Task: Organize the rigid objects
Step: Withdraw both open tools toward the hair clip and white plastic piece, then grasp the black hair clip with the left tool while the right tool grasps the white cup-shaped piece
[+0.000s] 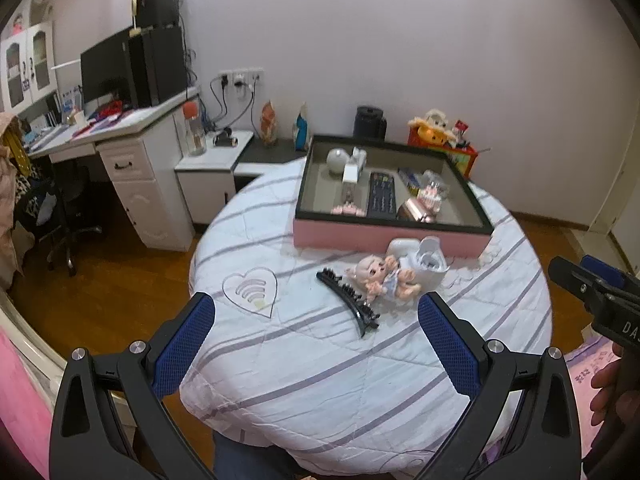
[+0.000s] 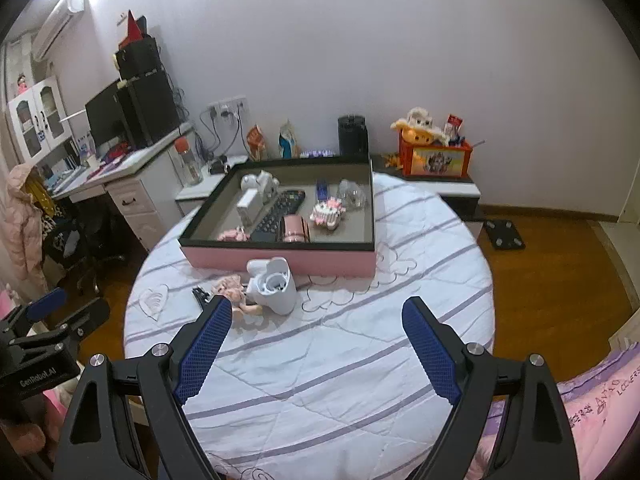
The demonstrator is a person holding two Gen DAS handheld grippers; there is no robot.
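Both claws wide and holding nothing above round bench, 3 loose items lying in front of pink tray

Left claw spread wide, nothing between its blue pads, hovering over the striped quilted cover on the bench; right claw also spread wide, nothing held, over the bench's near half. Pink-sided tray with dark rim sits at the far side of the bench, holding a black remote control, white round gadget, white box, pink ridged case and other small bits too small to name. Just in front of the tray: white plastic device lying on its side, baby doll touching it, black toothed hair clip just beside the doll on its left
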